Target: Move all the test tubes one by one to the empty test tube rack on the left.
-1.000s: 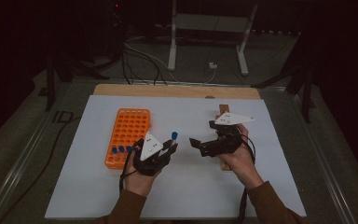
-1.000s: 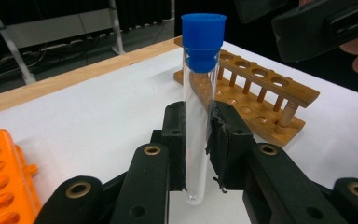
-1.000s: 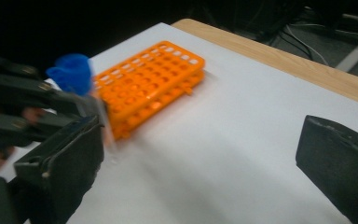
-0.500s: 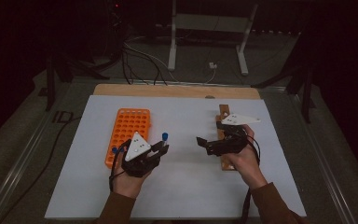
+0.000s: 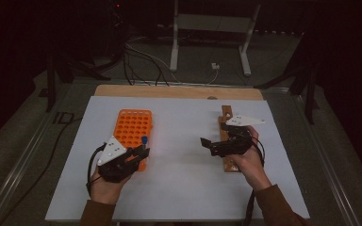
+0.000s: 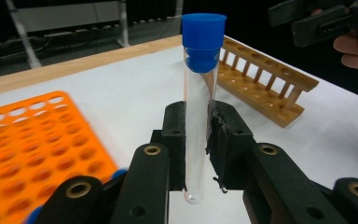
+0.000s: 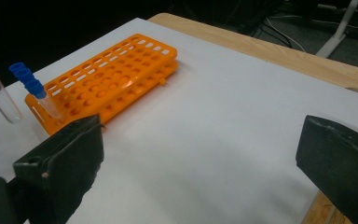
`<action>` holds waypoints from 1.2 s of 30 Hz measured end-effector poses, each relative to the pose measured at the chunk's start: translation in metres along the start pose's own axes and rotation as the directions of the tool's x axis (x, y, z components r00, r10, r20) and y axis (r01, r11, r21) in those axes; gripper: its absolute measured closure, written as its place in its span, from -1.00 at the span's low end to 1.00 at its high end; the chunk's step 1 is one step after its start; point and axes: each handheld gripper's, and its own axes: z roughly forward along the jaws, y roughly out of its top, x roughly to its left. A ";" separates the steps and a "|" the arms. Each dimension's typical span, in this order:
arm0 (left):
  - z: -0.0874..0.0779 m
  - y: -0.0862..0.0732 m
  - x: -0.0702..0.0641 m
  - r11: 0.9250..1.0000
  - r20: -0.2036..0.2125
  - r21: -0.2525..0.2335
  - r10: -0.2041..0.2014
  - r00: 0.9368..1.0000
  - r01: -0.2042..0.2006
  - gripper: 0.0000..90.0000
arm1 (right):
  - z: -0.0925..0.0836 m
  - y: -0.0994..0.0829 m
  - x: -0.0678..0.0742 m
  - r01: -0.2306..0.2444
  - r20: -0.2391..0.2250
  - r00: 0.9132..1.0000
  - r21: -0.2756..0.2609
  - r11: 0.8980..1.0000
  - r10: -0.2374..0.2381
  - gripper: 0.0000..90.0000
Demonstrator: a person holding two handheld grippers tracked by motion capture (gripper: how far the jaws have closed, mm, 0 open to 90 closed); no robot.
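Open middle: bare white sheet [image 5: 179, 155] lies between the two racks, wide enough for either gripper to cross.
Left obstacle: orange rack [image 5: 133, 132] stands on the sheet's left part; blue-capped tubes [image 7: 30, 84] rise from its near end.
Right obstacle: wooden rack [image 5: 226, 141] lies lengthwise on the sheet's right part, under the right gripper [image 5: 209, 143], whose jaws stand wide apart.
Left gripper [image 5: 139, 153]: sits at the orange rack's near right corner, clamping an upright blue-capped tube [image 6: 198, 107].
Near edge: bare sheet in front of both hands.
Far edge: wooden board strip [image 5: 179, 91], nothing standing on it.
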 end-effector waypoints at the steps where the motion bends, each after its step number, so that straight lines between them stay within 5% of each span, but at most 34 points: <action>1: -0.004 -0.001 0.003 1.000 -0.009 -0.002 0.002 1.000 -0.002 0.71 | 0.000 0.000 0.000 -0.001 0.000 1.000 0.000 1.000 0.001 -0.97; 10: -0.040 -0.014 0.030 0.998 -0.084 -0.035 -0.048 0.995 0.045 0.71 | 0.000 -0.001 -0.001 -0.006 0.002 1.000 0.001 1.000 0.006 -0.97; 18: -0.052 -0.026 0.043 0.998 -0.171 -0.030 -0.053 0.984 0.048 0.71 | 0.002 -0.003 -0.001 -0.007 -0.002 1.000 0.006 1.000 0.007 -0.97; 31: -0.040 -0.055 0.067 0.998 -0.265 -0.053 -0.045 0.963 0.032 0.71 | 0.001 -0.005 -0.004 -0.016 0.000 1.000 0.009 1.000 0.016 -0.97; 36: -0.028 -0.061 0.073 0.998 -0.256 -0.042 -0.056 0.965 0.047 0.71 | 0.000 -0.007 -0.007 -0.025 0.007 1.000 0.005 1.000 0.025 -0.97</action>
